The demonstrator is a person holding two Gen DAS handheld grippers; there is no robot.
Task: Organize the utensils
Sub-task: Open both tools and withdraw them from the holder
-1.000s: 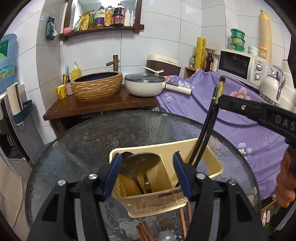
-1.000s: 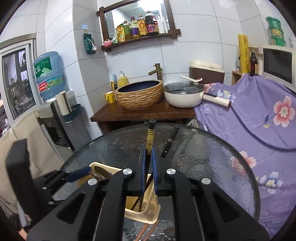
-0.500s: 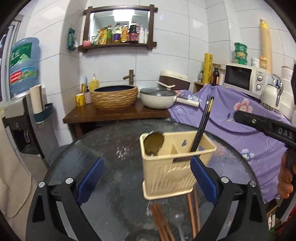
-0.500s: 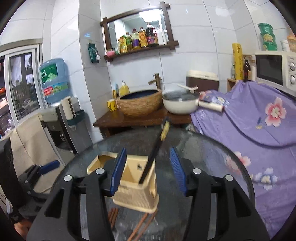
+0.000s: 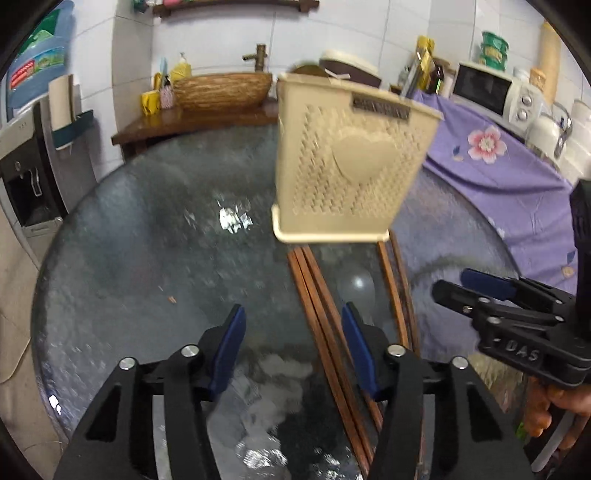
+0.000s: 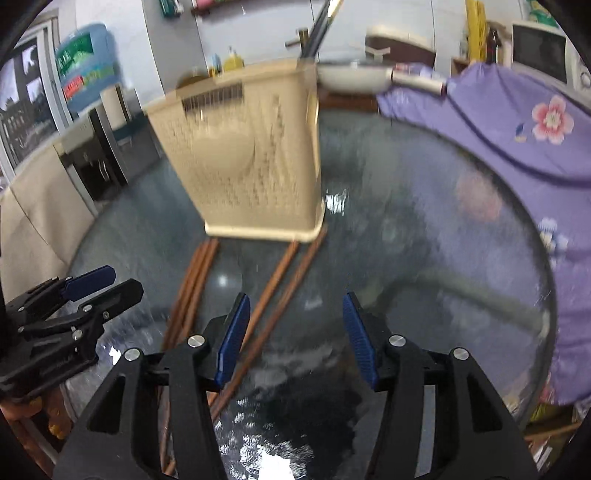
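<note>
Both the left gripper (image 5: 291, 349) and the right gripper (image 6: 293, 336) were held wide apart and empty above the glass table (image 5: 129, 236). The cream utensil basket (image 5: 351, 158) stood at mid-table, with brown chopsticks (image 5: 317, 295) and a spoon (image 5: 356, 291) lying loose in front of it. For the next pick, a chopstick pair would best be straddled squarely near mid-length and closed on together. The basket's contents were hidden behind its wall; only dark chopstick tips (image 6: 319, 27) showed above the rim. Motion blur obscured fine detail.
</note>
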